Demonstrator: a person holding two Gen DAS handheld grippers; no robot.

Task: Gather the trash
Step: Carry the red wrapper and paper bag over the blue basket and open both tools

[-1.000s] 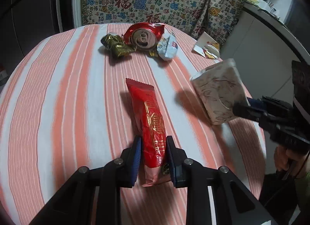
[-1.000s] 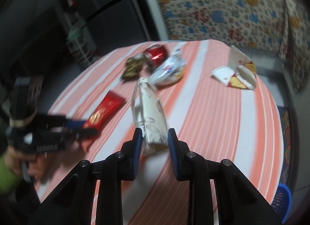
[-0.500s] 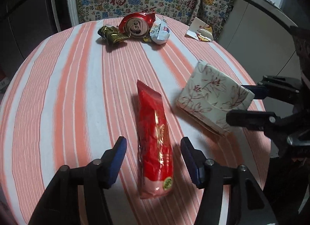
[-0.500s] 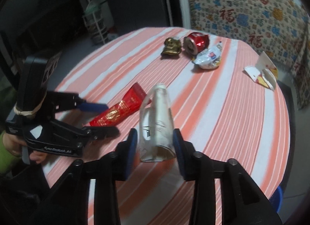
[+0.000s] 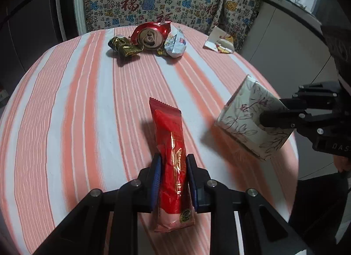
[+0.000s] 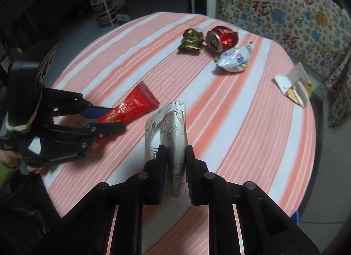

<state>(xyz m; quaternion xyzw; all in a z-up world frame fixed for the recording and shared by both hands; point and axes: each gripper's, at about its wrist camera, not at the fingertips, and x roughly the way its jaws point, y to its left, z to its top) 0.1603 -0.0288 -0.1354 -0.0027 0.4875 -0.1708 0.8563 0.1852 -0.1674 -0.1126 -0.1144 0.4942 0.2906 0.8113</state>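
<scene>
Left gripper (image 5: 173, 176) clenches the red wrapper (image 5: 172, 145) between its fingers; right gripper (image 6: 174, 167) pinches the floral box (image 6: 169, 127) (both apparently held for carrying to disposal)

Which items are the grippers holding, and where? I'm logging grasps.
Left gripper clamps the red wrapper near its lower end; right gripper clamps the flowered box near its lower end.

Red wrapper (image 5: 171, 145), floral white tissue box (image 5: 252, 123), orange-and-white striped tablecloth (image 5: 76, 112).

One can (image 5: 150, 36), four wrappers (image 5: 171, 151), one tissue box (image 5: 252, 121), two hand-held grippers (image 5: 173, 178)
</scene>
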